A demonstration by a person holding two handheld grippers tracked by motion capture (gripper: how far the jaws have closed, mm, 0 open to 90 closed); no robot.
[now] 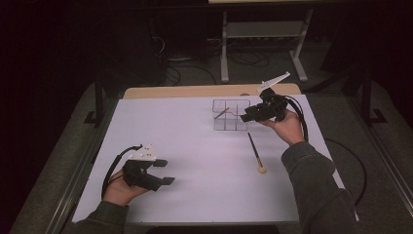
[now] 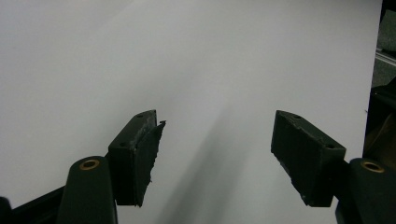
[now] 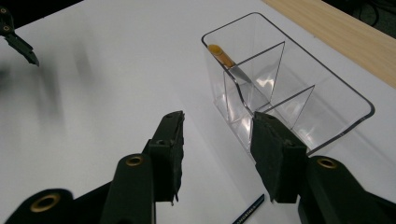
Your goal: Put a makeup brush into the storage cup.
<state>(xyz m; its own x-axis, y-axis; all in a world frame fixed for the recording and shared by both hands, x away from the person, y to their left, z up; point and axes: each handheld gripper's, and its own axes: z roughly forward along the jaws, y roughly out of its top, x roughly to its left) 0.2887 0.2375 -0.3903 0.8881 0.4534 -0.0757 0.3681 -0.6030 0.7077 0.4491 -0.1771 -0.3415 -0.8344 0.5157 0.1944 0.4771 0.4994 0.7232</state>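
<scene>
A clear plastic organizer with several compartments stands at the back of the white table; the right gripper view shows it close up. A thin stick with a yellow end leans in its left compartment. A dark brush with a round wooden end lies on the table in front of the organizer, and its tip shows in the right gripper view. My right gripper hovers open beside the organizer's right front, holding nothing. My left gripper is open and empty at the front left.
The white mat covers the table, with a wooden strip along its far edge. A metal stand and cables sit on the dark floor behind. The left gripper's jaw tip appears far off in the right gripper view.
</scene>
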